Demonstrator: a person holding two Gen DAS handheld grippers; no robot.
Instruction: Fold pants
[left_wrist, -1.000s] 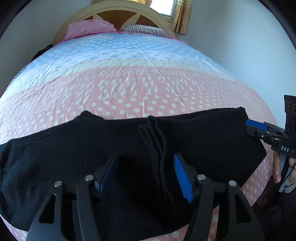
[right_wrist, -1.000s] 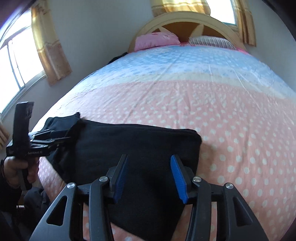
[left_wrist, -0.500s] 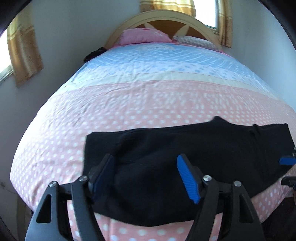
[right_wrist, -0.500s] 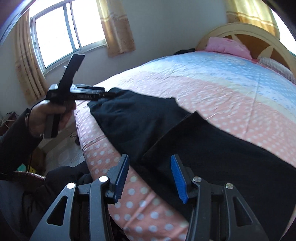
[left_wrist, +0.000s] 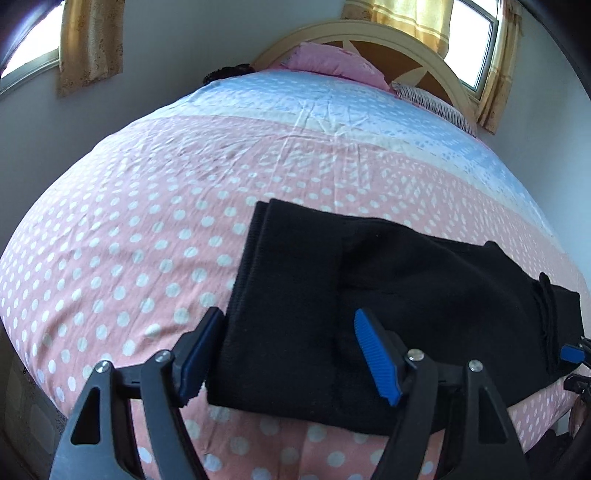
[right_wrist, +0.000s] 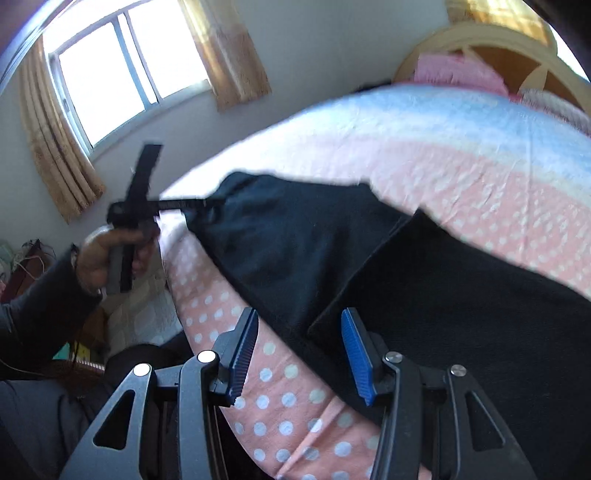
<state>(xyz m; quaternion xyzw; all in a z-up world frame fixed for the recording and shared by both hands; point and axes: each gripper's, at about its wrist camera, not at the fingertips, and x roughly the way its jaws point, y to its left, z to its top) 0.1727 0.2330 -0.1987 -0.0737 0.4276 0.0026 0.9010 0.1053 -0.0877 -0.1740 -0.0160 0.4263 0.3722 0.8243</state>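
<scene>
Black and soft, the pants (left_wrist: 388, 295) lie across the near end of the bed (left_wrist: 184, 221), close to its front edge. They look thick and a bit fuzzy. One part is folded over the rest, and its straight edge runs across the cloth (right_wrist: 369, 269). The end of the pants nearest the window side has a ribbed band.

No words can be read on anything now. A second ago some small white letters showed on the right tool, but here that tool is only a sliver at the edge.

The bed cover is pink with white dots near the pants. Farther from the pants it turns cream, then pale blue. It has thin creases. Past the blue part lie a pink pillow (left_wrist: 328, 62) and a striped pillow (left_wrist: 432, 103), under a round wooden headboard (left_wrist: 369, 37).

The left gripper (left_wrist: 288, 354) has hard black arms and bumpy blue pads. Its fingers are apart, over the ribbed end of the pants, and hold nothing. In the right wrist view it is blurry, held by the left hand (right_wrist: 107, 258), with its tip at the corner of the pants.

The right gripper (right_wrist: 299, 358) is spread wide too, above the front edge of the bed where the pants hang near it.

Half a second ago the left gripper saw the pants spread wider to both sides. Now it sits nearer the ribbed end.
</scene>
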